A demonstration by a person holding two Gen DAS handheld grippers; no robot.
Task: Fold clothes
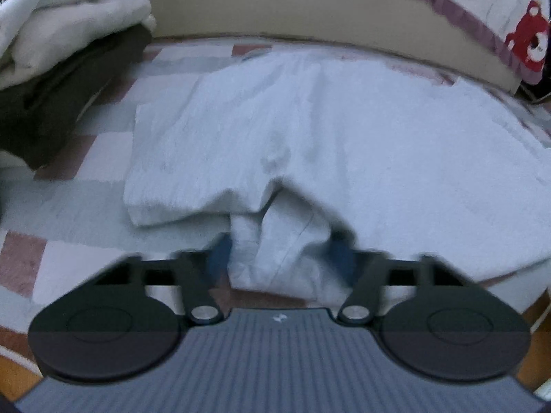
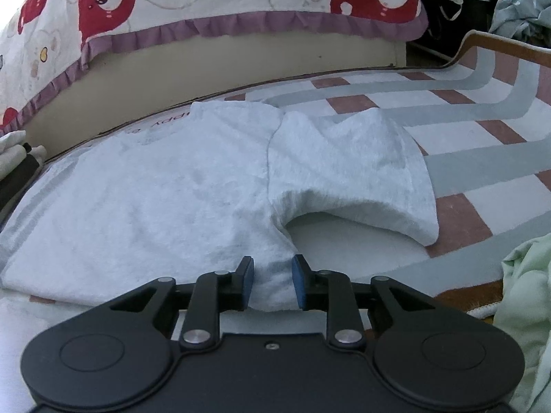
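A pale grey cotton T-shirt (image 2: 165, 189) lies spread flat on a checked rug of white, grey-blue and dusty-pink squares (image 2: 482, 158), its far edge close to the beige base of a bed (image 2: 241, 58). No container is visible in either view.

In the right wrist view, the right gripper (image 2: 272, 282) pinches the near edge of the shirt just below the armpit; its blue pads (image 2: 247, 284) press the cloth from both sides. A short sleeve (image 2: 347, 168) fans out to the right, its hem lifted slightly off the rug.

In the left wrist view, blurred, the left gripper (image 1: 282, 254) has its jaws drawn in on a bunched fold of the same shirt, which rises between them and hides most of the blue pads.

A white quilt with red cartoon bears and a purple frill (image 2: 213, 0) hangs over the bed. At the far left sits a stack of folded white and dark garments (image 1: 62, 55). A crumpled mint-green garment (image 2: 527, 303) lies near the right gripper, at the rug's right edge, and more loose clothes (image 2: 516, 10) are heaped at the far right
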